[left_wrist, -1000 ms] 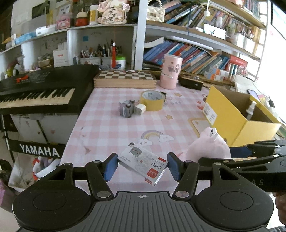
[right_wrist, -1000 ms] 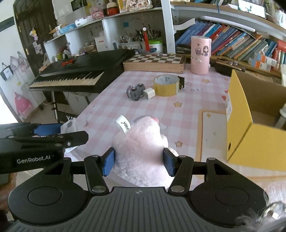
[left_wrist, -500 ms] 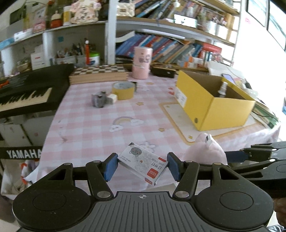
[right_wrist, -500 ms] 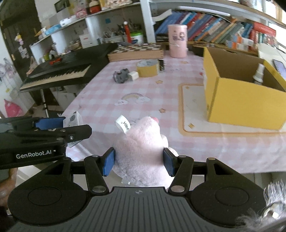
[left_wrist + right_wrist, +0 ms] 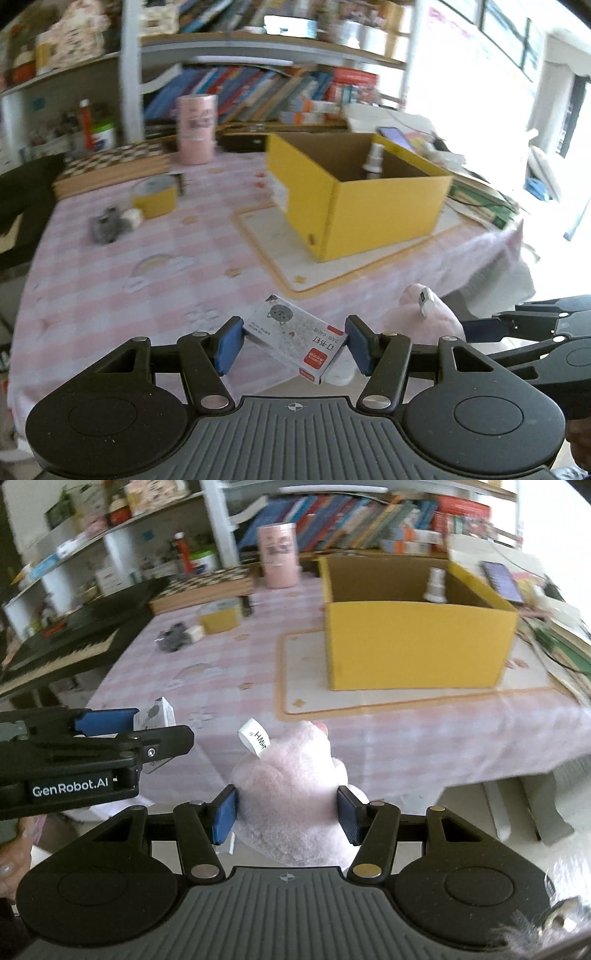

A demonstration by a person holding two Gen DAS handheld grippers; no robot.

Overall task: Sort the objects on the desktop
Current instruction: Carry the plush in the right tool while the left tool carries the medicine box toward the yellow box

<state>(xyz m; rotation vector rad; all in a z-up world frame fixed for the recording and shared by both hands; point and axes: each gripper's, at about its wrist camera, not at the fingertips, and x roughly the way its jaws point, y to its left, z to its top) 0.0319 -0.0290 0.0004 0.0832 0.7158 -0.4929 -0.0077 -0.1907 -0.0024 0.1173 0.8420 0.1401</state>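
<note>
My left gripper (image 5: 294,345) is shut on a small white staple box (image 5: 295,341) with a grey cat print and a red label, held above the near edge of the pink checked table (image 5: 192,280). My right gripper (image 5: 287,821) is shut on a pink plush toy (image 5: 291,794) with a white tag, to the right of the left one. The plush (image 5: 421,321) shows in the left wrist view too. An open yellow cardboard box (image 5: 413,642) stands on a mat ahead, with a small white bottle (image 5: 436,587) inside it.
On the table's far left lie a yellow tape roll (image 5: 155,195), a grey toy (image 5: 107,225) and a white cube. A pink cup (image 5: 195,129) and a chessboard box (image 5: 110,170) stand behind. A keyboard (image 5: 62,646) is on the left, bookshelves behind, papers and a phone (image 5: 502,579) right of the box.
Both grippers have swung to the right with their loads, so the yellow box now sits ahead instead of at the right edge. Both grips are unchanged.
</note>
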